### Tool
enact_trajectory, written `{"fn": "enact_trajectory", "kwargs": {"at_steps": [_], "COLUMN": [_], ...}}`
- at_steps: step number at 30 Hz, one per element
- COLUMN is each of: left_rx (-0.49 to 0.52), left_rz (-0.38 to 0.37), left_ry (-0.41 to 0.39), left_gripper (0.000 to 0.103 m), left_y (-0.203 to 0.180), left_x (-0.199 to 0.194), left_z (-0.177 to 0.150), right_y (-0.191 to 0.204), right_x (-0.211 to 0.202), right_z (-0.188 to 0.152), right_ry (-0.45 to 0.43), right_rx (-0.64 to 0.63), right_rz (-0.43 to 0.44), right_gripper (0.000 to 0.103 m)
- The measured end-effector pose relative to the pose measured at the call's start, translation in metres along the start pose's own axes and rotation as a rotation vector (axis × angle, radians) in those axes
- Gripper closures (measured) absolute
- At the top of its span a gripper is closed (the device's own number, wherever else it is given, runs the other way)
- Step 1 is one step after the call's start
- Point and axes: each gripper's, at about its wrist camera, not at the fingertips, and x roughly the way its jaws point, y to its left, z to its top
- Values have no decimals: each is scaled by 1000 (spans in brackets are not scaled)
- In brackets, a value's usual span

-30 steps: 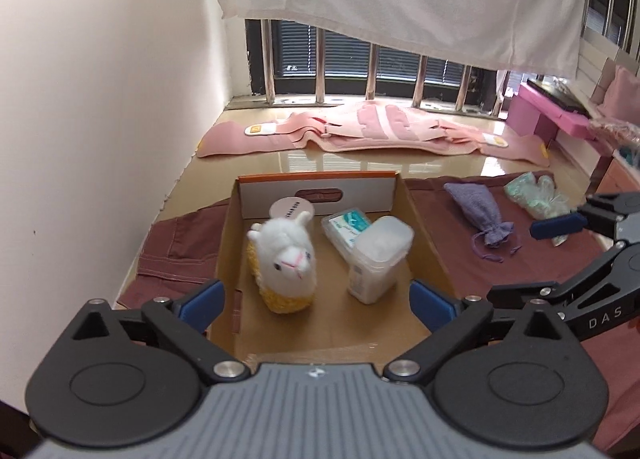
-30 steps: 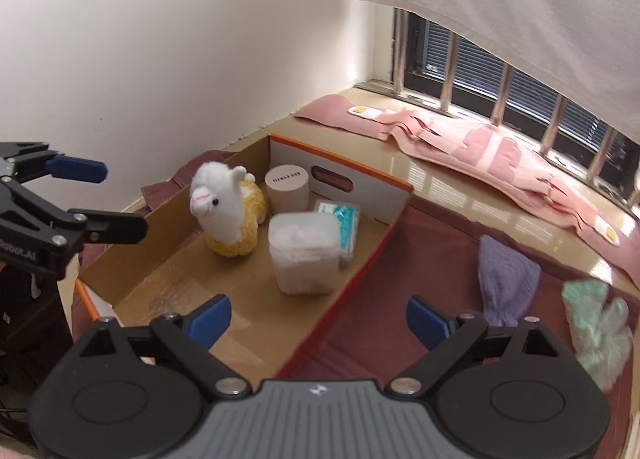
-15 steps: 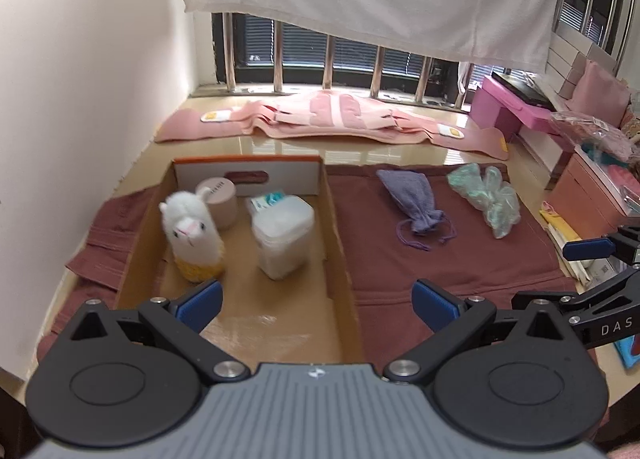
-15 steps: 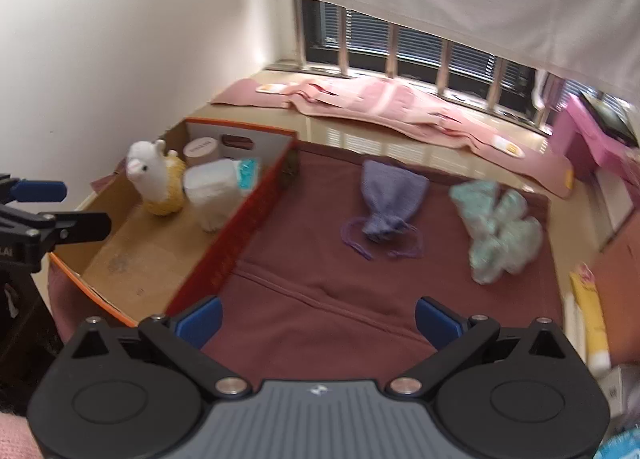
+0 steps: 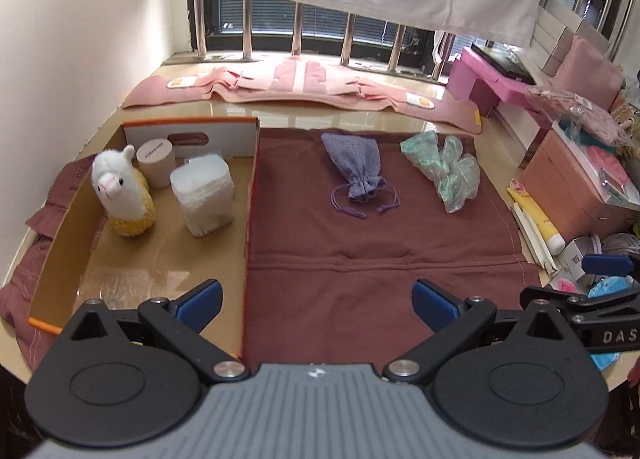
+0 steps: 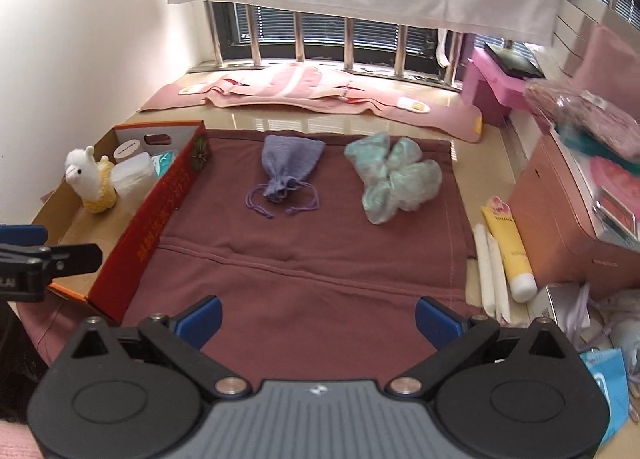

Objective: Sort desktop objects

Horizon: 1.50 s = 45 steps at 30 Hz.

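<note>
Both tools are held back at the near edge with nothing in them: the left gripper (image 5: pixel 316 299) has its blue tips spread wide, and so does the right gripper (image 6: pixel 318 317). A little further out, the dark red cloth mat (image 6: pixel 304 259) has two things lying on it, a purple drawstring pouch (image 6: pixel 286 169) and a crumpled pale green plastic bag (image 6: pixel 394 175), so these look left to sort. Further left, the open cardboard box (image 5: pixel 172 255) already holds a white and yellow plush alpaca (image 5: pixel 122 195), a clear plastic tub (image 5: pixel 204 195) and a round beige tin (image 5: pixel 156 161)
</note>
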Motion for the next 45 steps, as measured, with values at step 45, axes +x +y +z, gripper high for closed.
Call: {"fn": "enact_trajectory", "kwargs": {"at_steps": [45], "left_rx": [1], "left_rz": [67], "left_ry": [11], "left_gripper": [0], "left_y": [-34], "left_x": [14], "left_z": [-3], "right_y": [-40], "right_x": [9], "right_z": [-13], "right_ry": [13], "right_rx": [-4], "right_rz": [44], "right_gripper": [0]}}
